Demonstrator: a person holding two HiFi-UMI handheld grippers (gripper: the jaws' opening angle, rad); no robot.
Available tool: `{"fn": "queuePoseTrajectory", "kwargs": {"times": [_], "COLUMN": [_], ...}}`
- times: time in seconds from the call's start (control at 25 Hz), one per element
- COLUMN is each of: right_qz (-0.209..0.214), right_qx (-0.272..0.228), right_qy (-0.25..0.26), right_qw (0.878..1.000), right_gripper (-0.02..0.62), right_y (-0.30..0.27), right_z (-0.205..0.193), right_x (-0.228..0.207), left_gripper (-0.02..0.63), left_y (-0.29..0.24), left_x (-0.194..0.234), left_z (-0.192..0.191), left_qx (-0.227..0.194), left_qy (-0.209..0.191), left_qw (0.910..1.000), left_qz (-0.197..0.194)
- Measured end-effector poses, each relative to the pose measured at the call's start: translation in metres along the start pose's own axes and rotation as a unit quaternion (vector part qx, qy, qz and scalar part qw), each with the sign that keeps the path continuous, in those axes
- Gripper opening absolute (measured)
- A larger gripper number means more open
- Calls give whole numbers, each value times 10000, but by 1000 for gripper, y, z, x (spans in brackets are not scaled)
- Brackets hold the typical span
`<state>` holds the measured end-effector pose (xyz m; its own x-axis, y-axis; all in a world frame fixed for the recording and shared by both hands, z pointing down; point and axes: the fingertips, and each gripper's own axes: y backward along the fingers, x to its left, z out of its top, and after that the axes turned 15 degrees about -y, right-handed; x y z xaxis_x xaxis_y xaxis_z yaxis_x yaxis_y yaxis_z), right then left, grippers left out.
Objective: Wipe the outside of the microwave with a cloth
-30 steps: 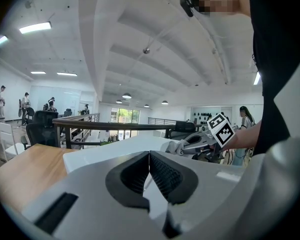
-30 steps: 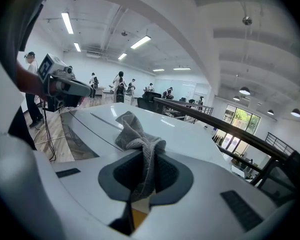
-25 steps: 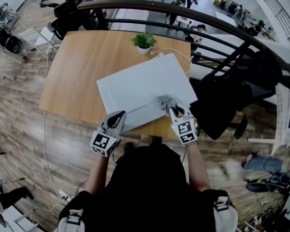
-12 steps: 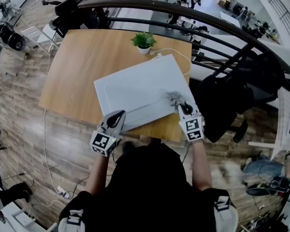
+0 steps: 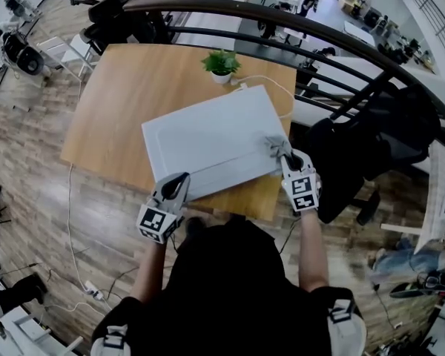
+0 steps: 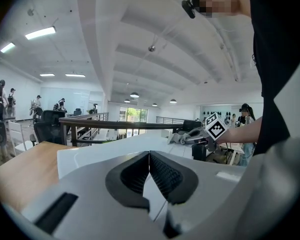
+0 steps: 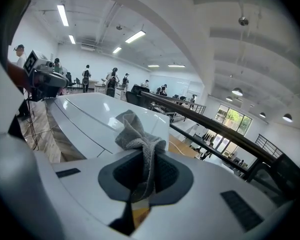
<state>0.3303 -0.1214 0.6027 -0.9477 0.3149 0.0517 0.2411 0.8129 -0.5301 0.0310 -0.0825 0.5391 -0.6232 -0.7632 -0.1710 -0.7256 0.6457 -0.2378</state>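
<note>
Right gripper (image 5: 287, 157), jaws clamped on the grey cloth (image 5: 274, 144), holds it on the near right corner of the white microwave's (image 5: 208, 136) top. Left gripper (image 5: 179, 184), jaws together and empty, sits by the near left edge.

The right hand-held gripper (image 7: 142, 173) clamps a grey cloth (image 7: 135, 134) draped on the white microwave (image 7: 90, 111).

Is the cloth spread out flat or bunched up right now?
Bunched up. The cloth is a crumpled gray wad, pinched between the jaws of the right gripper on the microwave.
</note>
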Motion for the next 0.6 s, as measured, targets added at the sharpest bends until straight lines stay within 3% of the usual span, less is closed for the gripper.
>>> {"fn": "queuePoseTrajectory", "kwargs": {"times": [0.2, 0.6], "right_qz": [24, 188], "right_qx": [-4, -48], "right_qy": [36, 61], "right_qw": [10000, 9998], "right_gripper": [25, 25], "right_y": [-3, -6], "right_z": [0, 2], "right_x": [-11, -22], "left_gripper": [3, 3], "left_y": [-3, -8], "left_x": [-10, -16], "left_z": [-2, 2], "left_qx": [194, 50], "left_qy": [169, 107], "left_qw": [9997, 9995], "left_qz": [23, 305]}}
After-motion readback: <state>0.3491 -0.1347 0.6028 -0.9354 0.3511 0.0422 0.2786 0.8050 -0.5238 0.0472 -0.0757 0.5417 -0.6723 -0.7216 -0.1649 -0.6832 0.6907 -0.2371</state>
